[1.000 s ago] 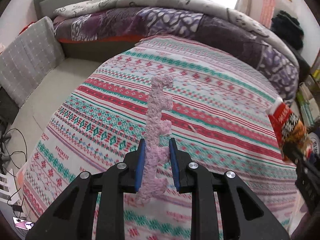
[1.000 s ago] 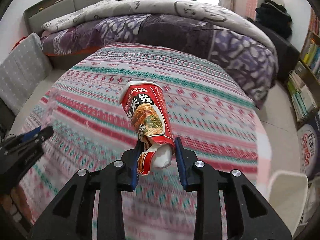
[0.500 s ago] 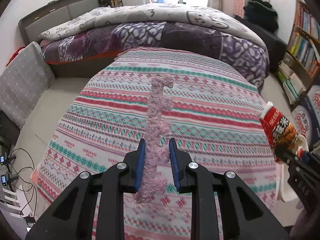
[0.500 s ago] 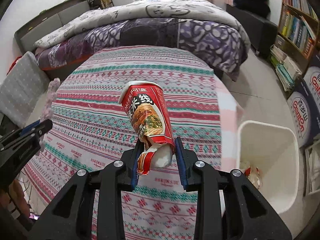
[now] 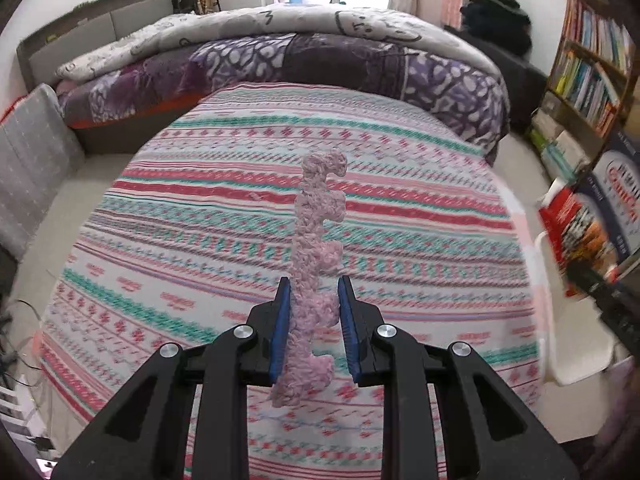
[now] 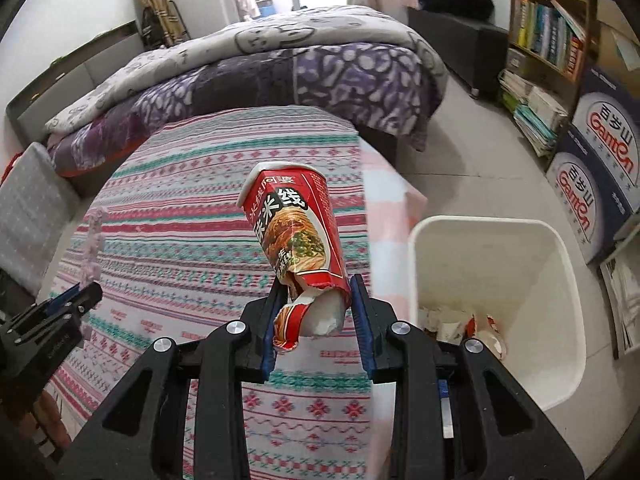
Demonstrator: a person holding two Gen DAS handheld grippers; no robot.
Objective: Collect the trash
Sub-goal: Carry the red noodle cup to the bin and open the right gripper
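My left gripper (image 5: 313, 294) is shut on a pink foam strip (image 5: 316, 240) with notched edges, held upright above the striped blanket (image 5: 200, 240). My right gripper (image 6: 316, 296) is shut on a crushed red noodle cup (image 6: 296, 232), held above the blanket's right edge, just left of a white trash bin (image 6: 560, 280) on the floor with crumpled trash (image 6: 460, 326) inside. The cup (image 5: 572, 232) and bin rim (image 5: 576, 368) show blurred at the right of the left wrist view. The left gripper (image 6: 76, 300) with the strip (image 6: 94, 248) shows at the left of the right wrist view.
A purple and white quilt (image 6: 280, 64) lies heaped at the far end of the bed. A bookshelf (image 6: 552, 28), stacked books (image 6: 532, 116) and blue cartons (image 6: 596, 184) stand to the right. A grey cushion (image 5: 28, 160) and cables (image 5: 12, 320) are on the left.
Both grippers have swung to the right with their loads still held. The white bin has come into view and now sits close beside the right gripper.
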